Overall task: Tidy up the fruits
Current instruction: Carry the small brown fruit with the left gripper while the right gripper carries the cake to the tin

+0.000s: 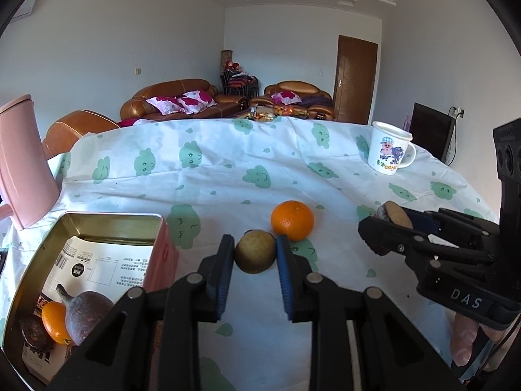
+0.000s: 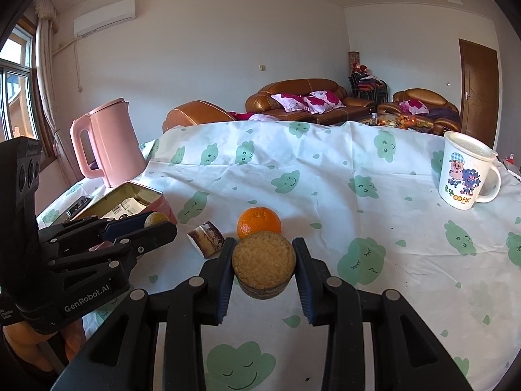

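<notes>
My left gripper (image 1: pixel 255 252) is shut on a small yellow-brown round fruit (image 1: pixel 255 251) above the cloth; it also shows in the right wrist view (image 2: pixel 156 219). An orange (image 1: pixel 292 220) lies on the cloth just behind it. My right gripper (image 2: pixel 263 265) is shut on a short sugarcane piece with a rough tan cut face (image 2: pixel 263 262); that piece shows in the left wrist view (image 1: pixel 395 215). Another sugarcane piece (image 2: pixel 205 238) lies left of the orange (image 2: pixel 259 226). An open pink tin (image 1: pixel 39 260) at left holds a small orange (image 1: pixel 53 322), a purple-brown fruit (image 1: pixel 86 314) and a dark sugarcane piece (image 1: pixel 32 335).
A pink kettle (image 2: pixel 107 143) stands behind the tin at the left. A white cartoon mug (image 2: pixel 465 171) stands at the far right. The table has a white cloth with green clouds (image 2: pixel 325 179). Sofas and a door are behind.
</notes>
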Demonstrator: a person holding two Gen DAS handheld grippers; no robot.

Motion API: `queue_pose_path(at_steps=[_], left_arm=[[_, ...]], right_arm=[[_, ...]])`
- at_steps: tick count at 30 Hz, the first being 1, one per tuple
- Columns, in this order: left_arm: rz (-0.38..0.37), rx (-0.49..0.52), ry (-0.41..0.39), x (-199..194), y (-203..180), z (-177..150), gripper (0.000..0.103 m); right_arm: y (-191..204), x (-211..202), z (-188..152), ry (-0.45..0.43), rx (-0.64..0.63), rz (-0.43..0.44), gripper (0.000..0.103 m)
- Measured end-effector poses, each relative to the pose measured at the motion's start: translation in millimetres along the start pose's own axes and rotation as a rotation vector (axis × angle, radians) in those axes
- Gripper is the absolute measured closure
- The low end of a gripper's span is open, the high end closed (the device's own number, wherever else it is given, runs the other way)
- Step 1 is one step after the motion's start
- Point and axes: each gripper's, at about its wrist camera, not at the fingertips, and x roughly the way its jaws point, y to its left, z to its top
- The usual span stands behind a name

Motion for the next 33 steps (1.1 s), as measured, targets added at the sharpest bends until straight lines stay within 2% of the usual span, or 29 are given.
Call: queue_pose_path(at_steps=[33], left_arm=[[0.037,0.011,-0.126,-23,-1,-2,0.076]], right_arm=[[9,-22,-3,-0.121,-0.053,0.001,0.067]])
